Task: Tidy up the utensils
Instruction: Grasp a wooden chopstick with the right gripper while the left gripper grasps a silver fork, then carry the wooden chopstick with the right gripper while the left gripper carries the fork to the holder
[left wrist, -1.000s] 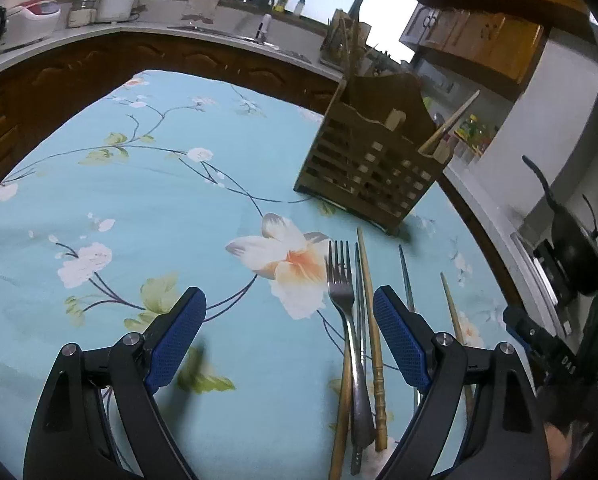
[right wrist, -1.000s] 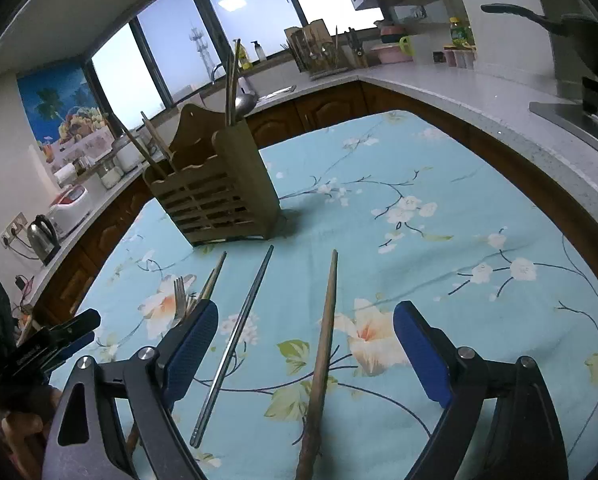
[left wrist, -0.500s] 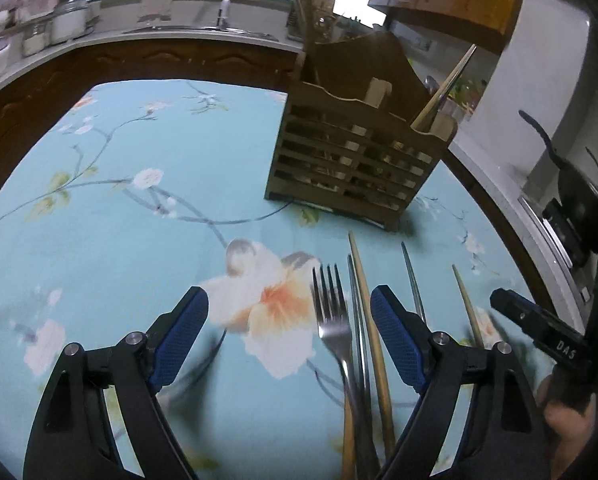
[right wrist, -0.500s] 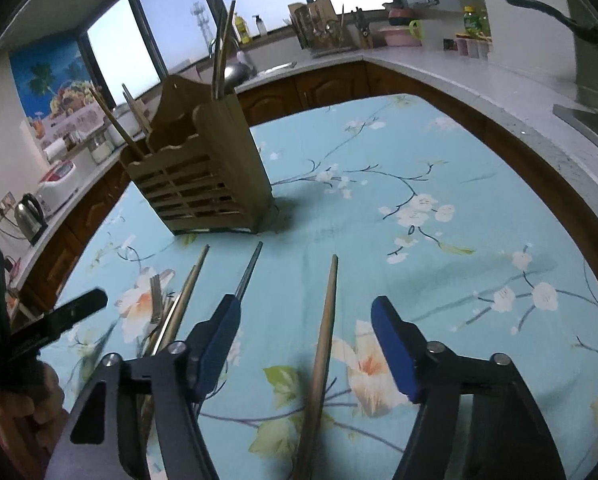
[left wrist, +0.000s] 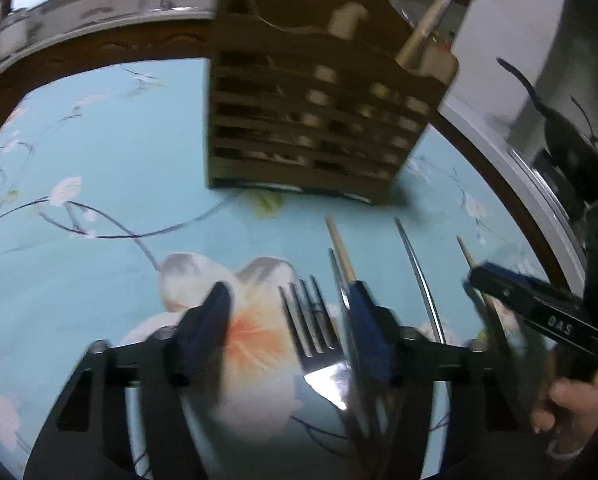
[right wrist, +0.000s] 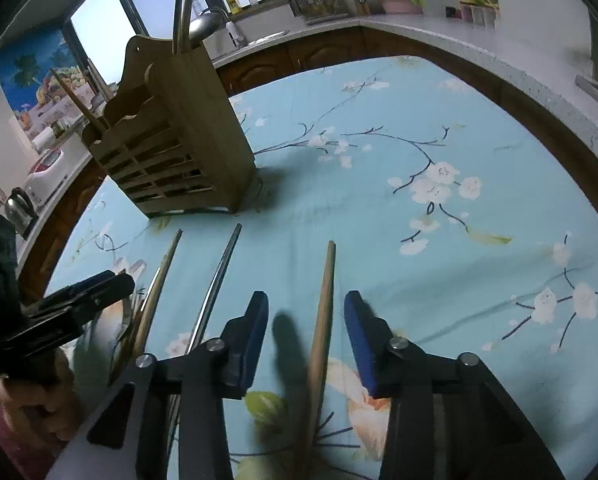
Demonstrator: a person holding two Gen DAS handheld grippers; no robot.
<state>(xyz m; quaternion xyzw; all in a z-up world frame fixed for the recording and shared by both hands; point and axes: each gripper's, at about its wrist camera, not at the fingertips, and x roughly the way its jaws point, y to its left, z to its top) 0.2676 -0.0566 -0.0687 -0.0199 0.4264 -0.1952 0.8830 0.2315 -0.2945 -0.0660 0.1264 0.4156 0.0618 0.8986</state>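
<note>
A slatted wooden utensil holder [left wrist: 319, 120] stands on the blue floral tablecloth [left wrist: 99, 168], with several utensils standing in it; it also shows in the right wrist view [right wrist: 171, 148]. A steel fork [left wrist: 311, 320] lies between the fingers of my open left gripper [left wrist: 291, 328], close to the right finger. A wooden chopstick [left wrist: 341, 252] and a metal chopstick [left wrist: 417, 268] lie beside it. My right gripper [right wrist: 305, 336] is open, low over the cloth, with a wooden chopstick [right wrist: 323, 320] between its fingers. A metal chopstick [right wrist: 215, 288] lies to its left.
Dark wooden cabinets and a pale countertop [right wrist: 479, 52] ring the table. A black pan [left wrist: 567, 140] sits on the stove at the right. A kettle [right wrist: 19, 210] and appliances stand on the counter at the left. The tablecloth [right wrist: 459, 240] stretches to the right.
Both grippers have moved forward and down toward the utensils and have narrowed. The fork now sits between the left fingers and the wooden chopstick between the right fingers.
</note>
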